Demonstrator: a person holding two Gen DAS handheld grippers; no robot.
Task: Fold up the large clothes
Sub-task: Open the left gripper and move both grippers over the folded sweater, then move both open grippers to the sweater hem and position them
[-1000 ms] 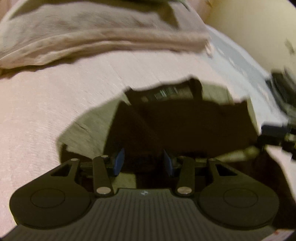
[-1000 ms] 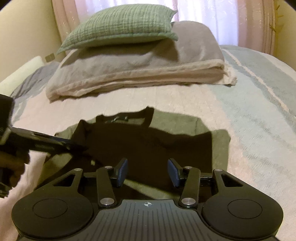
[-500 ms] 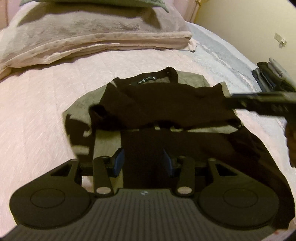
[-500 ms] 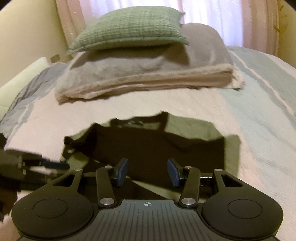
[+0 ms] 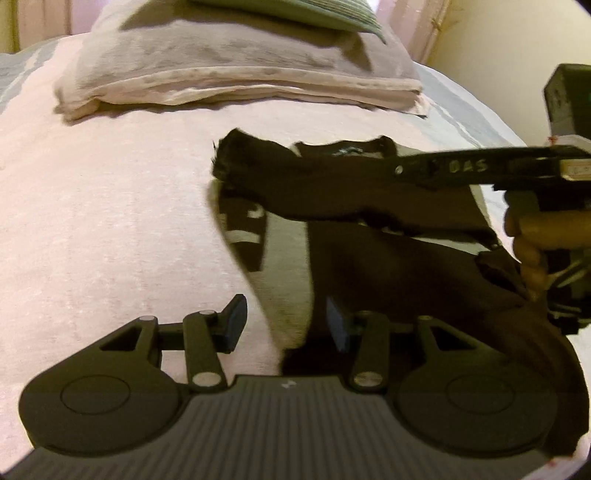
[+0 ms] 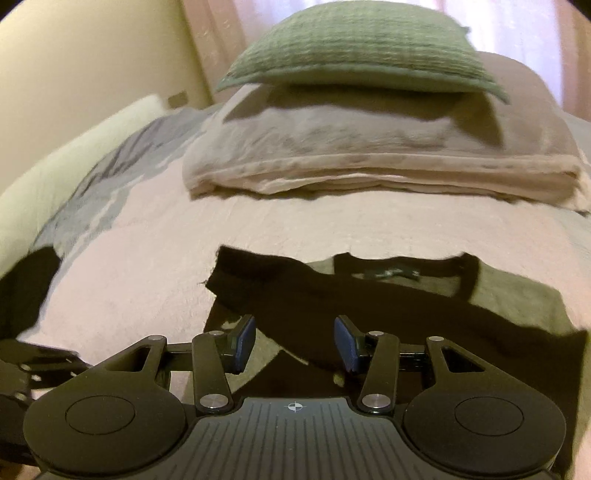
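Nearest to us, the left gripper (image 5: 286,325) has its 2 blue-padded fingers (image 5: 233,325) spread wide with nothing between them; the left finger sits over bare pink bedspread (image 5: 103,206), the right one over dark cloth. Our right gripper (image 6: 294,343) is likewise spread and empty, hovering above the near part of the garment.

Just ahead of both tongs lies the sweater (image 6: 369,306), black and olive-grey, flat on the bedspread with its neckline turned away from us. 1 black sleeve (image 5: 295,177) is folded across the chest, its cuff ending ahead and to the left of the right gripper's fingers. In the left wrist view the right tool reaches in from the right above the sweater, and we see the hand (image 5: 532,236) that holds it.

Farther ahead, past bare bedspread, a stack of folded beige blankets (image 6: 369,162) carries a green pillow (image 6: 362,48). Behind that hangs a pink curtain (image 6: 221,26).
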